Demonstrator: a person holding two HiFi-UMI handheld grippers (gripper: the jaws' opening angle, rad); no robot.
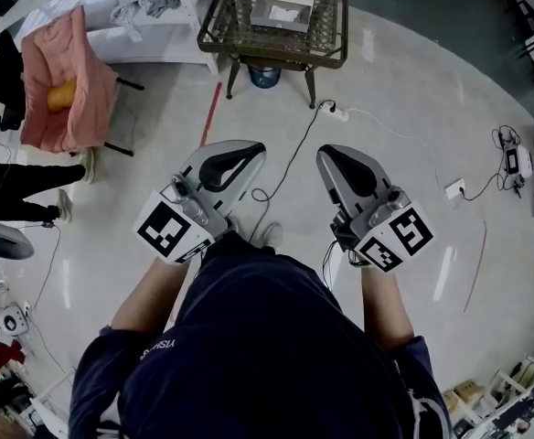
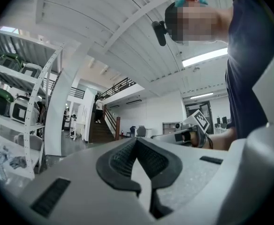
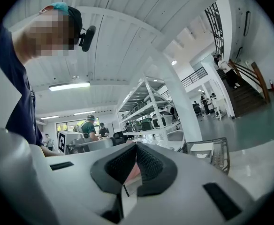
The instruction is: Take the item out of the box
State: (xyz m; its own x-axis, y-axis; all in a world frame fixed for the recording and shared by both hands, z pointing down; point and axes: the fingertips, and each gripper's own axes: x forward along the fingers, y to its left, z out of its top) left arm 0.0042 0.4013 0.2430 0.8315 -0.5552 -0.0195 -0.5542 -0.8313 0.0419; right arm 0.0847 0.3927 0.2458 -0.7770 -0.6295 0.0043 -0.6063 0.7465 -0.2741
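Note:
A white box (image 1: 283, 5) lies on a wire-mesh stand (image 1: 326, 53) at the far side of the floor. In the right gripper view the white box (image 3: 203, 148) shows small at the right, in its wire-mesh stand (image 3: 221, 156). I cannot see what is in it. My left gripper (image 1: 251, 151) and right gripper (image 1: 327, 156) are held close to the person's chest, well short of the stand and tilted upward. The left gripper (image 2: 137, 140) has its jaws together with nothing between them. So does the right gripper (image 3: 136, 146).
A pink cloth (image 1: 66, 80) hangs over a chair at the left, beside a white table (image 1: 148, 26). Cables (image 1: 290, 158) and a power strip (image 1: 338, 111) lie on the floor ahead. Another person's legs (image 1: 29, 195) stand at the left. Metal shelves (image 2: 19, 107) hold appliances.

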